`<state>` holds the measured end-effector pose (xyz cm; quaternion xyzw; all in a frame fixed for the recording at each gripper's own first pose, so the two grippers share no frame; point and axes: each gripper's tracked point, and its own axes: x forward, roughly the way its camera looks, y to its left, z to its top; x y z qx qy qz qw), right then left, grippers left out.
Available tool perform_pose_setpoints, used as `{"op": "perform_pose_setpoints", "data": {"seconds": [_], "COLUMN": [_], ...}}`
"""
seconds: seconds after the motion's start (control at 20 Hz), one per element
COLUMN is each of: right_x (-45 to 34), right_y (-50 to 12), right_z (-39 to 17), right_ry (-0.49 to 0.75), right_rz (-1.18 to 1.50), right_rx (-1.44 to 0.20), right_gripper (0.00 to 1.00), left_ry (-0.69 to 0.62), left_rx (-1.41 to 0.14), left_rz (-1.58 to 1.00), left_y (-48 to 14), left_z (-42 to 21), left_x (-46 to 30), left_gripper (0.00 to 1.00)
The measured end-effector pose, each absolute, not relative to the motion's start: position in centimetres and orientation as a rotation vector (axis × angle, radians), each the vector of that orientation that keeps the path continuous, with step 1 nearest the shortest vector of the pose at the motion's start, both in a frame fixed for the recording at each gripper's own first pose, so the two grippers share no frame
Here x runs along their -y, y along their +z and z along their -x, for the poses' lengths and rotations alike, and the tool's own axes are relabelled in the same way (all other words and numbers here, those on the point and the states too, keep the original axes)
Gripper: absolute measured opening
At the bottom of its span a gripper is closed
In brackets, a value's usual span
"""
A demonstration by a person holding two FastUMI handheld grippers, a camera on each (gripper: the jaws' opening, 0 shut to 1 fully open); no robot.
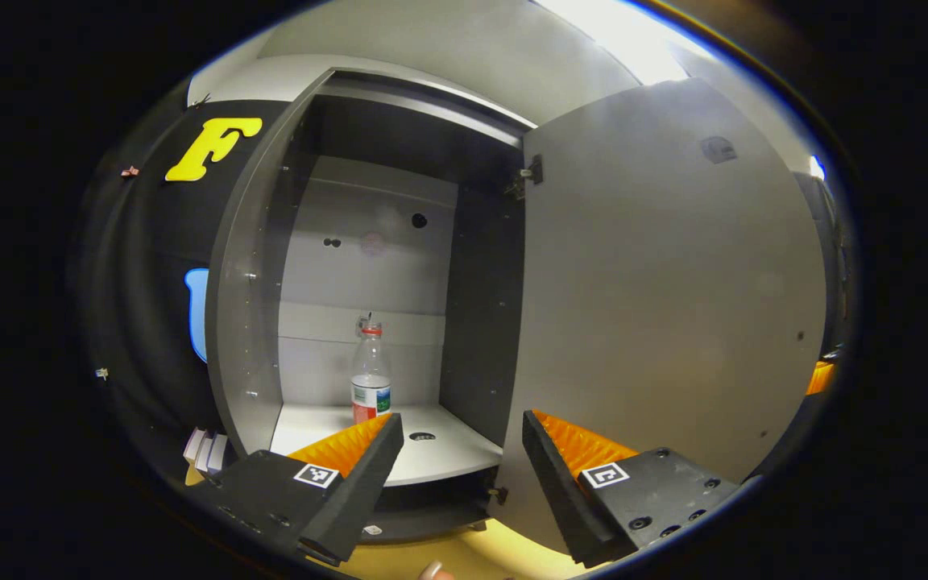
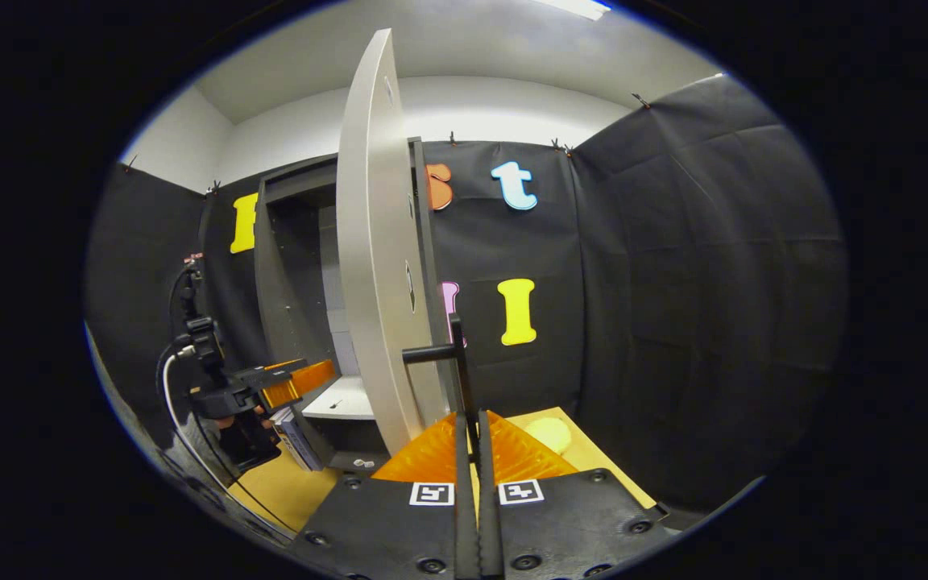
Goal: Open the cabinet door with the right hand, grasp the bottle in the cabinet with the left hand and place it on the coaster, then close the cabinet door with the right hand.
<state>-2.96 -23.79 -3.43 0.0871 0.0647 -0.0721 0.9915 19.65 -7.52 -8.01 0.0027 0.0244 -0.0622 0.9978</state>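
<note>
1. Left gripper view looks into the cabinet (image 1: 254,266), whose door (image 1: 665,298) stands swung wide to the right of the opening.
2. Inside the cabinet, the bottle (image 1: 370,372) stands upright on the shelf (image 1: 448,451), toward the left of the floor and short of the back wall.
3. Left gripper (image 1: 461,451) has its fingers spread wide with nothing between them. It hangs in front of the cabinet, and the bottle sits beyond it, just behind the left finger's tip and left of the gap's centre.
4. Right gripper (image 2: 472,451) has its fingers pressed together on the bar handle (image 2: 456,362) of the door, holding the door open edge-on.
5. By my reading, the opening step is done and the reach for the bottle is in hand.
6. Next move likely calls for the left gripper to go forward into the cabinet and a little left, so the bottle's body lands between the fingers before they squeeze.
7. Beside the cabinet, right of the door, the pale round coaster (image 2: 548,433) lies on the table (image 2: 593,467), waiting for the bottle.
</note>
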Motion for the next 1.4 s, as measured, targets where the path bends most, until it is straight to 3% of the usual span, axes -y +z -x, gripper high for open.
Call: {"op": "perform_pose_setpoints", "data": {"seconds": [0.05, 0.25, 0.3, 0.5, 0.55, 0.7, 0.75, 0.85, 0.95, 1.4], "right_x": [23.9, 24.9, 25.2, 28.4, 29.5, 33.9, 35.3, 37.2, 38.9, 41.7], "right_y": [-3.2, -2.8, -2.8, -4.0, -3.8, -3.8, -4.0, -4.4, -4.5, -2.6], "right_z": [3.7, 6.9, 7.8, 8.5, 8.9, 9.3, 9.1, 8.9, 8.5, 7.1], "right_ry": [-0.149, -0.178, -0.194, -0.296, -0.348, -0.511, -0.548, -0.617, -0.669, -0.764], "right_rz": [-0.186, -0.154, -0.143, -0.119, -0.107, -0.055, -0.046, -0.039, -0.021, 0.031], "right_rx": [-0.122, -0.098, -0.099, -0.120, -0.110, -0.083, -0.083, -0.086, -0.075, 0.007], "right_gripper": [0.06, 0.05, 0.16, 0.15, 0.19, 0.62, 0.64, 0.84, 0.98, 0.97], "left_ry": [-0.116, -0.096, -0.085, -0.006, 0.007, 0.041, 0.049, 0.063, 0.085, 0.075], "left_rx": [-0.046, -0.042, -0.033, 0.002, 0.008, -0.009, -0.018, -0.035, -0.055, -0.144], "left_rz": [-0.022, -0.032, -0.030, -0.046, -0.035, -0.031, -0.037, -0.025, -0.016, 0.016], "left_y": [-8.1, -8.9, -9.1, -10.0, -10.3, -12.0, -12.6, -14.0, -15.2, -18.7], "left_z": [-20.5, -23.6, -24.8, -29.0, -30.0, -33.3, -34.2, -36.0, -37.6, -41.7], "left_x": [7.0, 5.9, 5.2, 2.6, 2.1, 0.2, -0.1, -0.9, -2.1, -3.0], "left_gripper": [0.90, 0.94, 0.90, 0.94, 0.91, 0.94, 0.94, 0.94, 0.94, 0.94]}}
